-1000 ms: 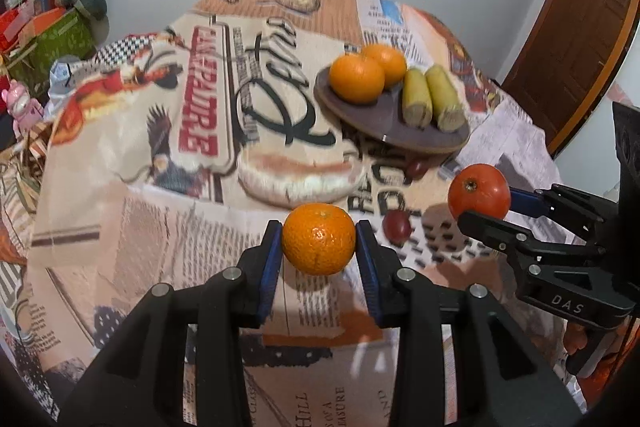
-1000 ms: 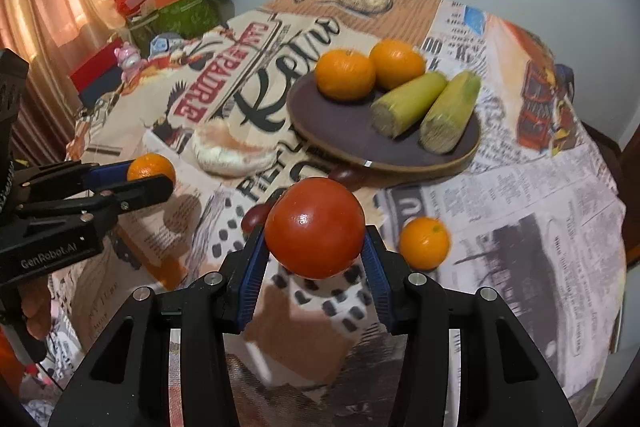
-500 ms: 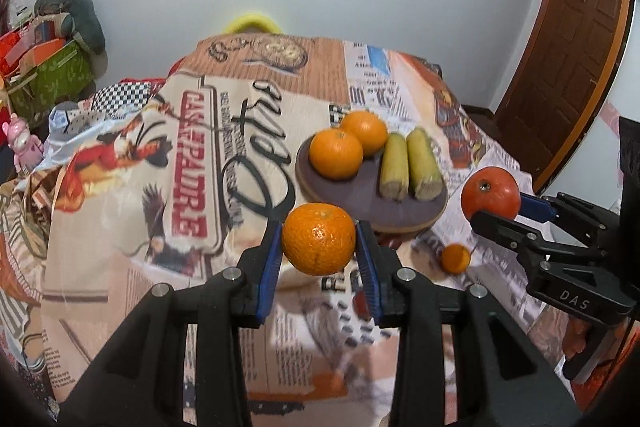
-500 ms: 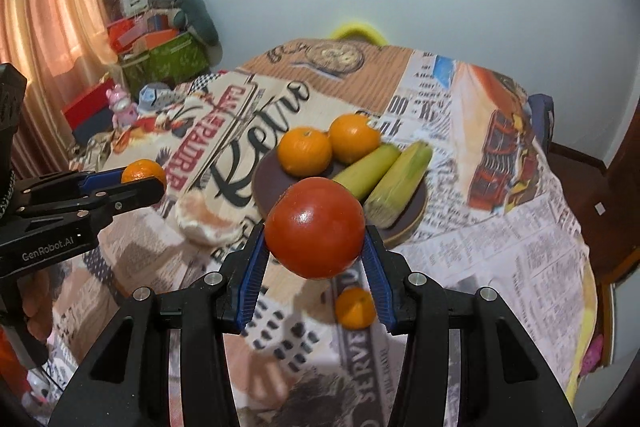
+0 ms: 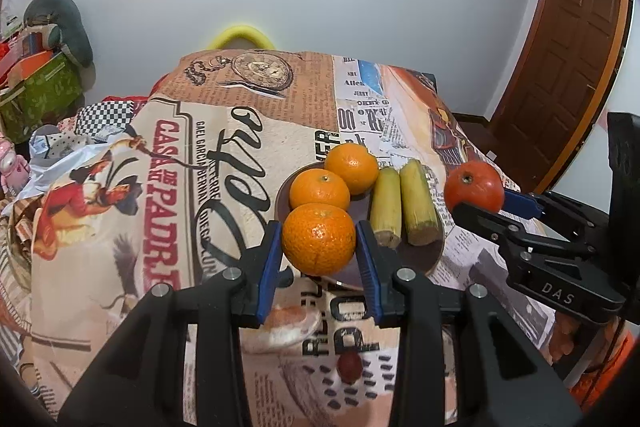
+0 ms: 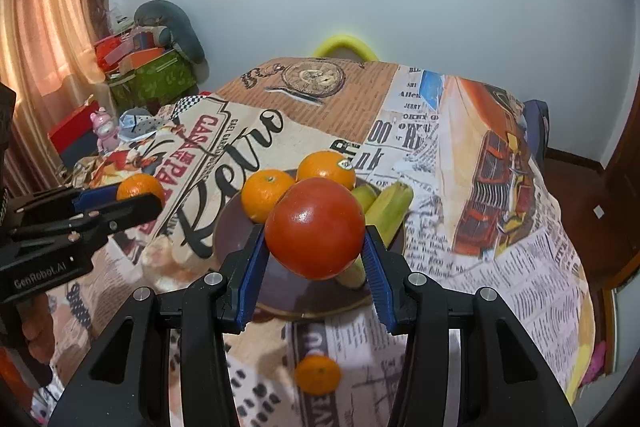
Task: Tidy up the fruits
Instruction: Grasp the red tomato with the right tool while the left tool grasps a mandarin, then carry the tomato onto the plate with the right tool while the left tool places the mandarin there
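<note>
The left gripper [image 5: 319, 253] is raised above the desk [image 5: 120, 227], its blue pads clamped on a tangerine [image 5: 319, 239] — bright, dimpled, with a small green stem scar; it hangs over the near edge of the plate [image 5: 436, 251]. The right gripper [image 6: 315, 255] is level with it, to the right, closed on a tomato [image 6: 315, 228] — red, smooth and glossy, above the plate's near side. On the dark round plate lie two oranges [image 5: 319, 189] at the left, touching, and two corn cobs [image 5: 417, 203] side by side at the right; the far orange carries a small sticker. Near the plate, on the printed cloth, sit a small tangerine [image 6: 317, 374], a dark red fruit [image 5: 349, 367] and a flat bread [image 5: 280, 323].
</note>
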A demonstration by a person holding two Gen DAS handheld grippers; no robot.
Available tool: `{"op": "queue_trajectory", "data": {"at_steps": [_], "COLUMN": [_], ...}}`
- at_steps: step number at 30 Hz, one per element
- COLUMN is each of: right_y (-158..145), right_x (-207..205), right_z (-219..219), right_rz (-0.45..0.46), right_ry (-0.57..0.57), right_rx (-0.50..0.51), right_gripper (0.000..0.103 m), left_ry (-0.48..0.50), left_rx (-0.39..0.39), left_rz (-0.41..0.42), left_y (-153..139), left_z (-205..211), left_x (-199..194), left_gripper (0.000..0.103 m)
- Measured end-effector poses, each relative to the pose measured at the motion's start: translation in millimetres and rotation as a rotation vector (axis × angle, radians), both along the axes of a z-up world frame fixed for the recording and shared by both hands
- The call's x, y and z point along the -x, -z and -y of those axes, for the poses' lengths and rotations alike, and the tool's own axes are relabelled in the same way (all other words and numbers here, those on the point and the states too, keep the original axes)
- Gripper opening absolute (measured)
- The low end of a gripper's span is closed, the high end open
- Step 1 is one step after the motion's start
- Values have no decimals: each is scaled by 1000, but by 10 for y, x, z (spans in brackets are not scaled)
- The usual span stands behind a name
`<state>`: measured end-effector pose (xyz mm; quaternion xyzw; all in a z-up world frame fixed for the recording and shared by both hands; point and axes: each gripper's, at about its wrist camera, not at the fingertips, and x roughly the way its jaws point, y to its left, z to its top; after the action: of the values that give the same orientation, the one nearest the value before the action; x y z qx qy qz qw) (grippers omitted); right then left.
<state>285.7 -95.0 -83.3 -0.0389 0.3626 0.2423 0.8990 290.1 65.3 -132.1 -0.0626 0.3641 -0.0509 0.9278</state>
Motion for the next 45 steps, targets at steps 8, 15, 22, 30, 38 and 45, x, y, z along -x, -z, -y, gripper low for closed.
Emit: {"op": "queue_trajectory", "data": {"at_steps": [8,15,22,30,38,45], "right_y": [79,244,348,480,528,494], "right_x": [-229,-478,-656,-727,-736,-703], "right_z": [-86,-127,-212,-361,-396,-378], "right_rz": [0,-41,-61,-92,-103,-105], "right_ry": [-7,11,-1,-48,-64,-64], "right_rx": [-5,-14,3,12,17,15], "right_gripper": [44,44,44,44,45,45], "left_ry": [6,6,15,13,21,20], "left_rx": [14,24,42,82,89,83], "left_rz": [-16,-35,-87,-147,-184,-191], "left_y": [122,249,469,639,713,721], "left_z": [35,37,-3,-61,-55,-35], "left_x": [-264,-502,-652,-760,-806,-807], "left_gripper": [36,36,36,36,36,38]}}
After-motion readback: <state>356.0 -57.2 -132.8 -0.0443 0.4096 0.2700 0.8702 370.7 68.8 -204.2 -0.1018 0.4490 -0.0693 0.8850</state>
